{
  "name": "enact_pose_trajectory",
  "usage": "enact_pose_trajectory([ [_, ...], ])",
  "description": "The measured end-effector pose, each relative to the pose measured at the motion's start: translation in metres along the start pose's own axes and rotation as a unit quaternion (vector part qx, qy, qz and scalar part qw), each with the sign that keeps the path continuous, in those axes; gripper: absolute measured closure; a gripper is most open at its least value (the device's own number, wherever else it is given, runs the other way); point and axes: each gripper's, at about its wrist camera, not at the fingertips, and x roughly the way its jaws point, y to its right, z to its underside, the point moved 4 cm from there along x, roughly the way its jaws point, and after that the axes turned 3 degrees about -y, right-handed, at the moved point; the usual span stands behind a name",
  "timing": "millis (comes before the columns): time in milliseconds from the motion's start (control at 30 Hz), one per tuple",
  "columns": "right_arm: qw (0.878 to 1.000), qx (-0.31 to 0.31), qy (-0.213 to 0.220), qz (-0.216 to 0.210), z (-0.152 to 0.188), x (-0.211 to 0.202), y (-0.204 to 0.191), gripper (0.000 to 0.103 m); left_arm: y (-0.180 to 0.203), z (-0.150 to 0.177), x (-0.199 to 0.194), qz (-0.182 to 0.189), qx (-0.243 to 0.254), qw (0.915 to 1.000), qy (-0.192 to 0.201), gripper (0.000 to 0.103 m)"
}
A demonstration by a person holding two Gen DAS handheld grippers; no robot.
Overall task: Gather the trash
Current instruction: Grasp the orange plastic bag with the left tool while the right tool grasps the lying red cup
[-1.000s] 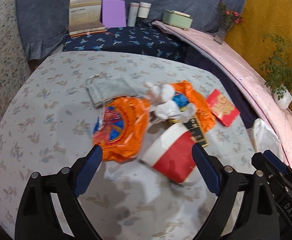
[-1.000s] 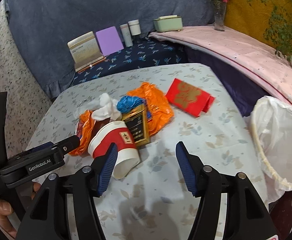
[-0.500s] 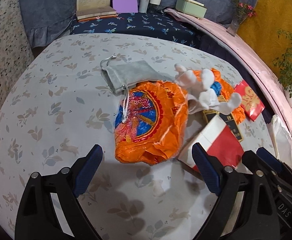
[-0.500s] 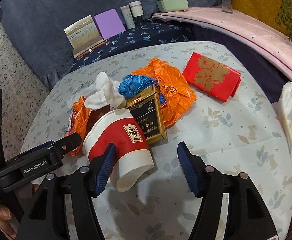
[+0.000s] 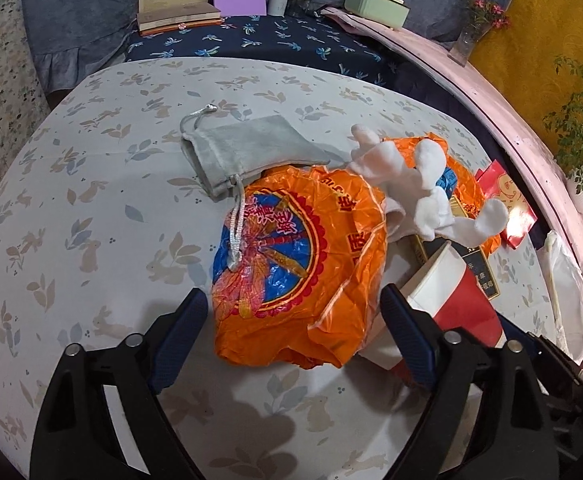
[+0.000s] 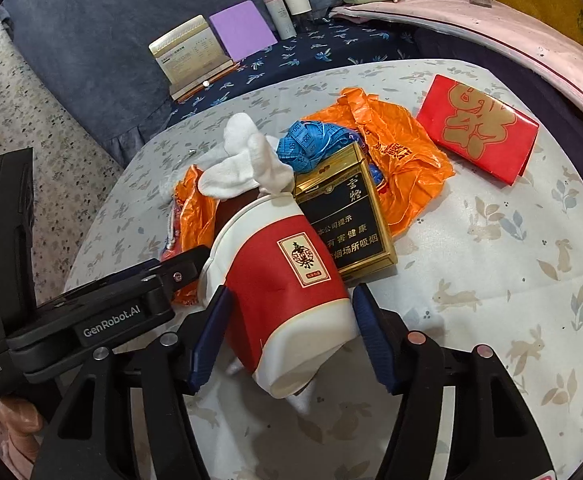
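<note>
A crumpled orange plastic bag with a blue round print lies on the table between the fingers of my left gripper. Its jaws are closing, and the pads stand just off the bag's sides. A red and white paper cup lies on its side, with my right gripper closing onto its lower end and both pads against it. Behind the cup lie a black and gold cigarette box, a white sock, a blue tape measure and a second orange bag.
A grey drawstring pouch lies behind the printed bag, its cord over it. A red and gold packet sits at the table's far right. A white-lined bin stands off the right edge. Books, jars and a green box line the back shelf.
Both grippers came down closer to the pile. The left one swung from the cup to the printed orange bag and narrowed. The right one's fingers went from beside the cup to around it.
</note>
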Motion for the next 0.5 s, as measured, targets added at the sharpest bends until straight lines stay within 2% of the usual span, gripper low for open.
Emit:
enact_pose_trajectory([
  [167, 1.0, 0.005, 0.0, -0.023, 0.004, -0.008, 0.001, 0.058, 0.005, 0.002, 0.001, 0.005, 0.016, 0.9999, 0.0, 0.044],
  [233, 1.0, -0.002, 0.004, -0.019, 0.006, -0.014, -0.001, 0.059, 0.008, 0.002, -0.002, 0.006, 0.022, 0.9997, 0.003, 0.049],
  [300, 1.0, -0.007, 0.009, -0.016, 0.008, -0.021, -0.001, 0.06, 0.01, 0.002, -0.005, 0.013, 0.022, 0.9997, 0.005, 0.059],
  [500, 0.999, 0.002, 0.031, -0.009, 0.014, -0.047, 0.007, 0.061, 0.021, 0.007, -0.016, 0.025, 0.037, 0.999, 0.005, 0.073],
])
